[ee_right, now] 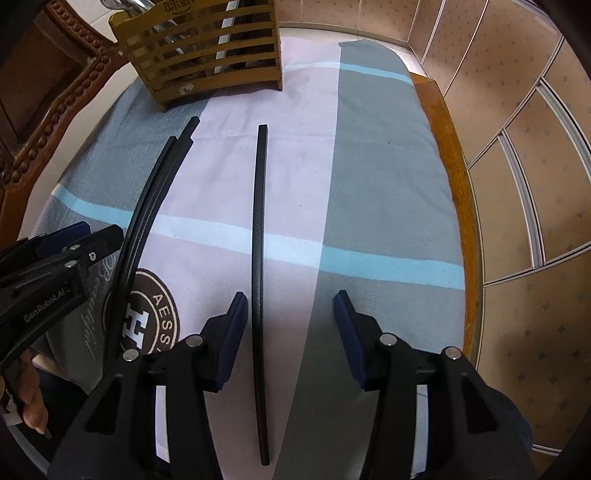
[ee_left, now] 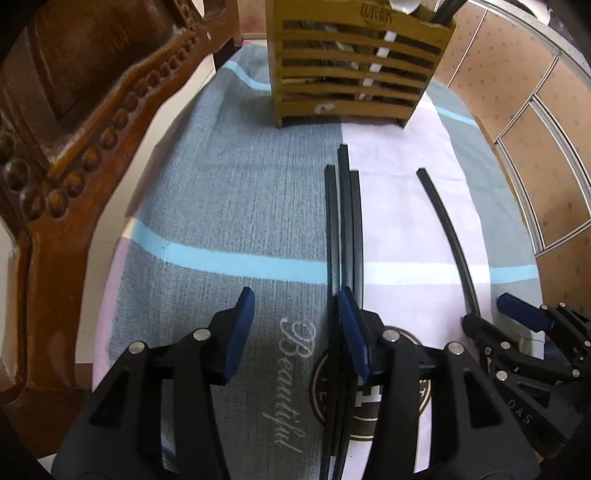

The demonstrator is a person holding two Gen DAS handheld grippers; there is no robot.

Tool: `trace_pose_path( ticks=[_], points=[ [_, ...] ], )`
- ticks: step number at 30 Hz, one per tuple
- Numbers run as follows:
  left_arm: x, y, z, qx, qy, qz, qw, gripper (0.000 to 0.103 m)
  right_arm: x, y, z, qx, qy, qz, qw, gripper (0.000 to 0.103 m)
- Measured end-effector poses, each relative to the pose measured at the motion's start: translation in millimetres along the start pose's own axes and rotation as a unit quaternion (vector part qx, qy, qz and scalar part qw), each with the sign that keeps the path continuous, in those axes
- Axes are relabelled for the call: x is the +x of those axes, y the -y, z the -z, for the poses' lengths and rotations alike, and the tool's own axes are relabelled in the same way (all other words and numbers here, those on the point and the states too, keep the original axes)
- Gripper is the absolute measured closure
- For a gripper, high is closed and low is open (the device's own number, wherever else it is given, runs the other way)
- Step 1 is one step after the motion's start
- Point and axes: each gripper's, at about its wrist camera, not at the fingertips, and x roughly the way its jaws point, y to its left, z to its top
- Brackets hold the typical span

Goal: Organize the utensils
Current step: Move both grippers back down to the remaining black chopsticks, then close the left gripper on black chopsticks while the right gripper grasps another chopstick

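Observation:
Three black chopsticks (ee_left: 345, 229) lie side by side on the cloth, pointing at a slatted wooden utensil holder (ee_left: 354, 66). My left gripper (ee_left: 295, 325) is open, its right finger touching the bundle, nothing between the pads. A single black chopstick (ee_right: 258, 258) lies apart on the right. My right gripper (ee_right: 291, 325) is open above the cloth, the single chopstick lying between its fingers close to the left pad, not held. The bundle (ee_right: 147, 206) and the holder (ee_right: 207, 48) also show in the right wrist view. The holder contains a white spoon (ee_left: 404, 5) and dark sticks.
A grey, pink and blue striped cloth (ee_left: 229, 206) covers the table. A carved wooden chair (ee_left: 74, 129) stands at the left. The table's wooden edge (ee_right: 465, 206) and tiled floor lie to the right.

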Motion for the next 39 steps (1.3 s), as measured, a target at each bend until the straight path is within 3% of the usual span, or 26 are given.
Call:
trace_pose_path(
  ticks=[3,9,14,16,18,21,28,39],
  points=[
    [2.9,0.7,-2.7,-0.004,-0.001,0.0,1.0,0.051,0.5,-1.1,1.3,-0.004,0.002,0.007,1.0,0.053],
    [1.5,0.9,0.4,-0.001,-0.003,-0.005,1.0,0.051,1.4,0.1,0.7,-0.003,0.002,0.008,1.0,0.053],
    [-3.6,5.0,1.1,0.011,-0.007,0.001,0.9999,0.07,1.7,1.4,1.2,0.001,0.005,0.005,1.0,0.054],
    [-4.2,5.7,1.6,0.012,-0.009,0.01,0.9998,0.082,0.9,1.5,2.4,0.0,0.008,0.007,1.0,0.062],
    [-3.2,7.6,0.6,0.006,-0.012,0.022,0.9997,0.089,-0.6,2.1,3.2,0.001,0.01,0.004,1.0,0.08],
    [-5.4,5.3,3.6,0.003,-0.014,0.026,0.9996,0.094,-1.6,4.0,3.8,0.003,0.009,-0.003,1.0,0.094],
    [-18.4,-8.0,29.8,0.005,-0.02,0.027,0.9994,0.095,-5.5,5.3,9.7,-0.001,0.004,-0.008,1.0,0.095],
    [-26.9,5.3,59.2,0.036,-0.028,0.014,0.9989,0.096,-12.6,15.0,27.0,0.001,-0.017,-0.036,0.999,0.096]
  ],
)
